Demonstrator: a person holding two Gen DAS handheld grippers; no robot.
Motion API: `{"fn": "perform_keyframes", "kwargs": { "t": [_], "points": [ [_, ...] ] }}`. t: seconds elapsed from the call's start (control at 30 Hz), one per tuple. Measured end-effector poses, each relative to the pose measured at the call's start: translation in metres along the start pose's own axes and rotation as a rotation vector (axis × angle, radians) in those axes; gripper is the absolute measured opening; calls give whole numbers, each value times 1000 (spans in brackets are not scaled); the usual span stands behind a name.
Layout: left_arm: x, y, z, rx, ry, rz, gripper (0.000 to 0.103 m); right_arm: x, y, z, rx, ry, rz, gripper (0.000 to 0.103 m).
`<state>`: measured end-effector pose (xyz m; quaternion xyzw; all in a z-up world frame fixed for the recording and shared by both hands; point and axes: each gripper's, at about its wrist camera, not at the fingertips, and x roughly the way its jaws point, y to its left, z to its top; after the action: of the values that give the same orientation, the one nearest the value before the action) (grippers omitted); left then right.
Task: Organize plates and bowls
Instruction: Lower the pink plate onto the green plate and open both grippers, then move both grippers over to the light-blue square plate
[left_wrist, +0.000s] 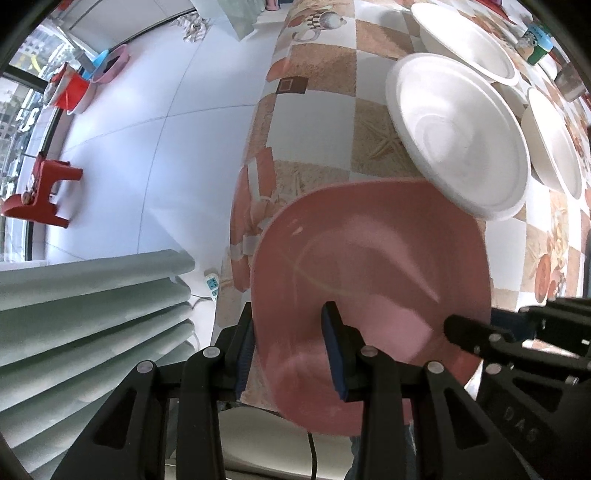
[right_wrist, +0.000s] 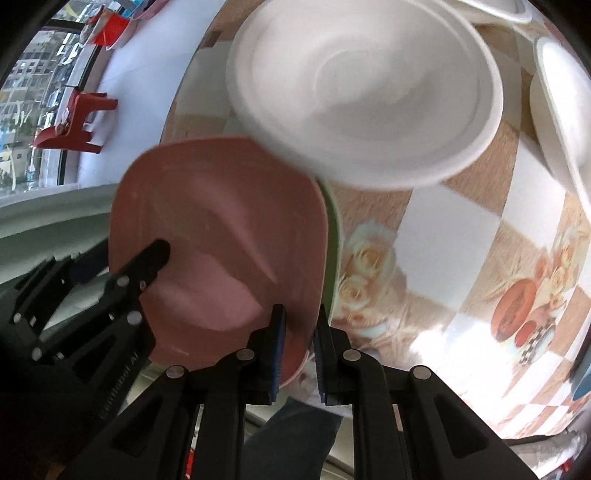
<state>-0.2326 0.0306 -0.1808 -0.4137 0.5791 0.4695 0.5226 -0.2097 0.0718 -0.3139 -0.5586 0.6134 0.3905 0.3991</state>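
With my right tongs (right_wrist: 297, 341) clamped on the pink plate (left_wrist: 369, 280) at the table's (left_wrist: 314, 122) near edge and my left tongs (left_wrist: 290, 341) straddling its rim loosely, three white bowls (left_wrist: 458, 136) remain unstacked.

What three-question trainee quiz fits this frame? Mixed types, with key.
1. True or false: the right gripper is shut on the rim of the pink plate.
2. The plate edge showing beneath the pink plate is: A blue, B green, C yellow.
3. Short answer: which dish covers the pink plate's far edge in both views?
Key: 1 true. 2 B, the green plate. 3 the white dish.
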Motion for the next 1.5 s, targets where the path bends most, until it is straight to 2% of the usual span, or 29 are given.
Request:
{"fn": "perform_keyframes", "kwargs": {
  "t": [0.03, 0.1, 0.17, 0.23, 0.27, 0.3, 0.33, 0.37, 0.4, 0.43, 0.47, 0.53, 0.67, 0.83, 0.97, 1.17, 1.5],
  "points": [
    [1, 1, -1, -2, 3, -4, 43, -2, -1, 1, -5, -3, -4, 17],
    [-1, 2, -6, 0, 3, 1, 57, -3, 0, 1, -20, -4, -5, 17],
    [-4, 1, -10, 1, -13, 16, 77, -5, -1, -1, -29, -5, 5, 17],
    [-6, 1, -15, -4, -27, 17, 81, -6, -3, -5, -31, -1, 15, 18],
    [-9, 2, -17, -12, -31, 25, 81, -7, -5, -8, -32, -1, 18, 22],
    [-10, 6, -19, -21, -35, 22, 81, -10, -7, -11, -35, -5, 27, 29],
    [-11, 9, -20, -32, -35, 10, 84, -14, -9, -15, -38, -16, 26, 44],
    [-11, 13, -22, -48, -32, -13, 92, -14, -8, -14, -41, -26, 9, 67],
    [-12, 16, -24, -65, -26, -40, 95, -19, -12, -18, -40, -46, -25, 79],
    [-14, 17, -26, -76, -20, -53, 103, -25, -17, -22, -38, -66, -31, 98],
    [-16, 19, -26, -78, -20, -53, 103, -29, -21, -25, -36, -74, -21, 102],
    [-16, 16, -28, -66, -12, -50, 103, -38, -34, -34, -15, -83, 1, 102],
    [-21, 4, -27, -37, -1, -70, 103, -44, -59, -51, 34, -101, -10, 102],
    [-29, -29, -21, 63, -6, -110, 103, -37, -105, -75, 157, -79, -2, 102],
    [-38, -72, -13, 198, -23, -112, 103, -45, -138, -90, 251, -81, 15, 102],
    [-44, -134, -10, 354, -35, -106, 103, -69, -186, -111, 356, -130, 27, 102],
    [-57, -228, -3, 493, -17, -102, 103, -101, -276, -151, 515, -186, 35, 102]
  ]
}}
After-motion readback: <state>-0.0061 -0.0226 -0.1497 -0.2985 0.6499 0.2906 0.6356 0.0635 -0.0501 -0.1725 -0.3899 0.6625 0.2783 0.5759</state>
